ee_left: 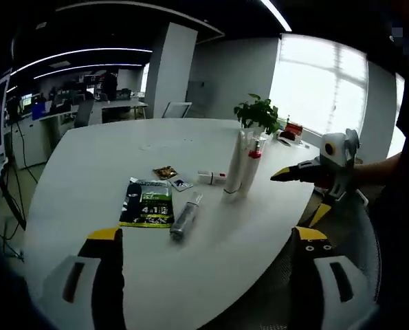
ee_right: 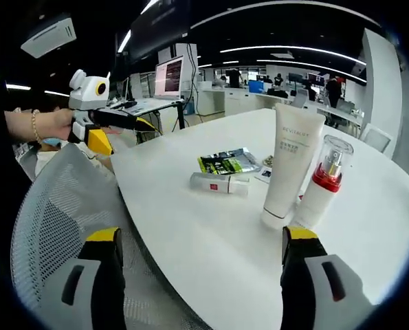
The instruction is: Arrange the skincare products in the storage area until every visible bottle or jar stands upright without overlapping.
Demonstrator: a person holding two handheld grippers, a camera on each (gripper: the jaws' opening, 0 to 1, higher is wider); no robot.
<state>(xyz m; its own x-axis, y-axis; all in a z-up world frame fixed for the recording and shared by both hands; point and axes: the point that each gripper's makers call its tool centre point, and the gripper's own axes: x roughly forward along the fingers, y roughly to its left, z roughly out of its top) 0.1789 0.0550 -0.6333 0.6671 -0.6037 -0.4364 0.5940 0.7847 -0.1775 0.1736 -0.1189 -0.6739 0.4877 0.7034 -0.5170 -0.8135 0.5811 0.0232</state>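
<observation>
A white tube stands upright on the white table, cap down. A pump bottle with a red collar and a clear cap stands touching its side. A small white bottle lies on its side close by. A grey translucent bottle also lies flat, next to a green and black sachet. My left gripper hangs open off the table's edge, holding nothing. My right gripper is open too, short of the standing pair.
A small brown sachet and a little card lie beyond the green sachet. A potted plant stands at the table's far side. A grey mesh chair sits against the table edge. Office desks and monitors lie behind.
</observation>
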